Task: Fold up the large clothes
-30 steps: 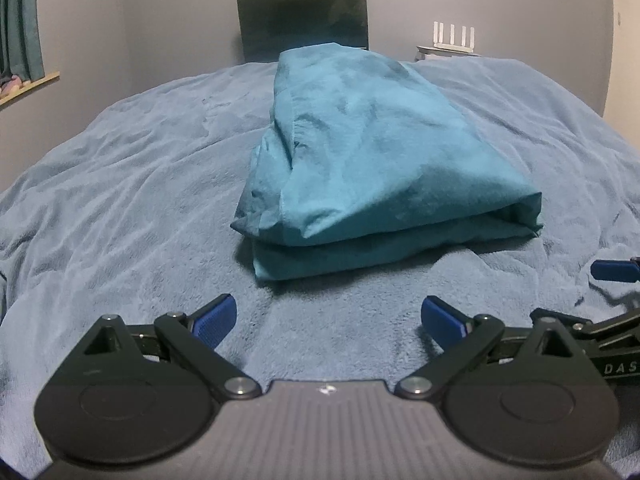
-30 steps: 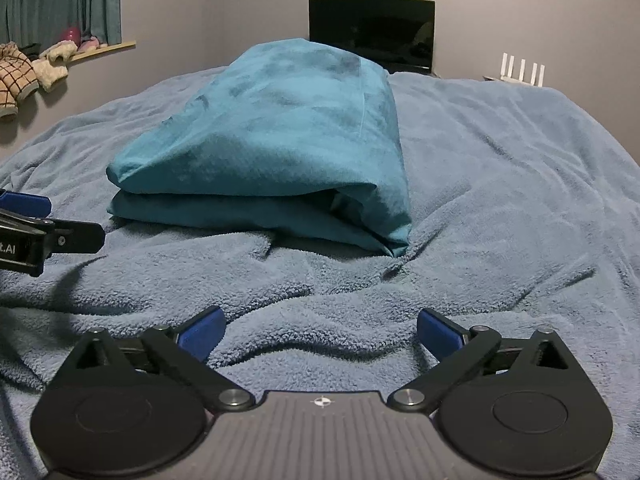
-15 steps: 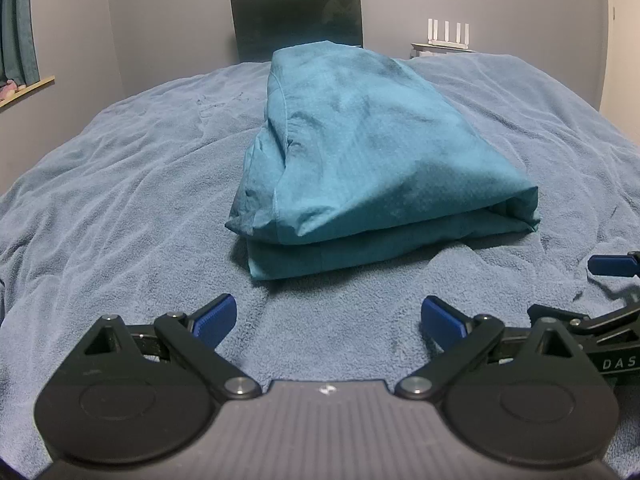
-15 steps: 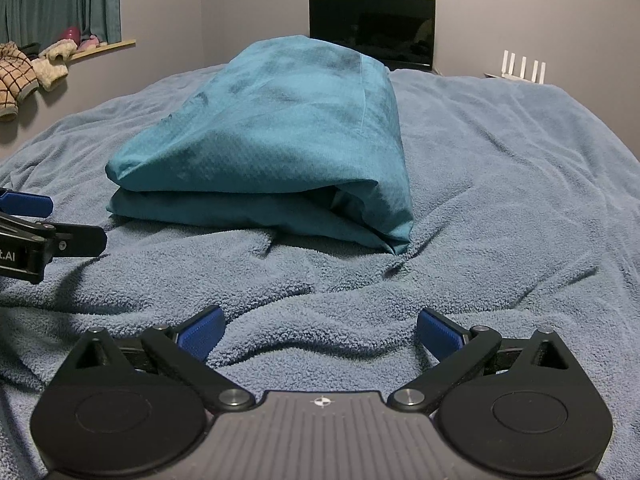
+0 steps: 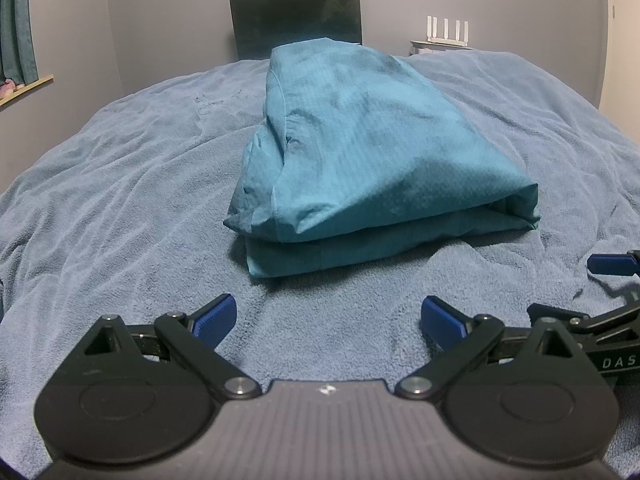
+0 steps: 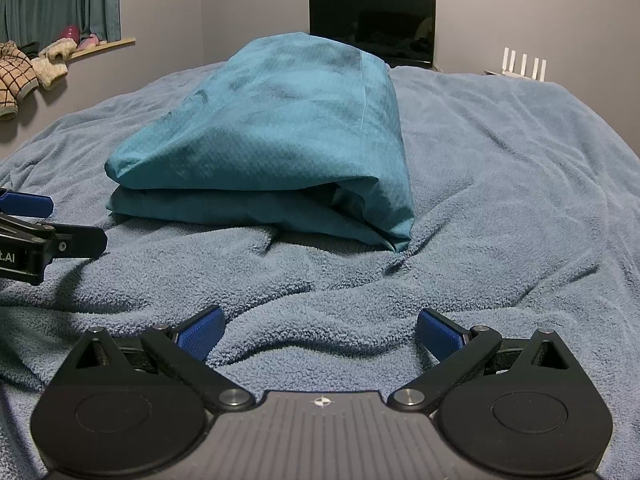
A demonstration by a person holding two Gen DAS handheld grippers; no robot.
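A bedroom in a home. I'm working over a bed (image 5: 120, 200) spread with a blue fleece blanket (image 6: 500, 200). Past its far edge stand a dark monitor (image 6: 372, 28) and a white router (image 5: 446, 34) with antennas against a grey wall. Green curtains (image 6: 60, 0) hang over a window ledge (image 6: 104, 46) holding plush slippers (image 6: 24, 76).
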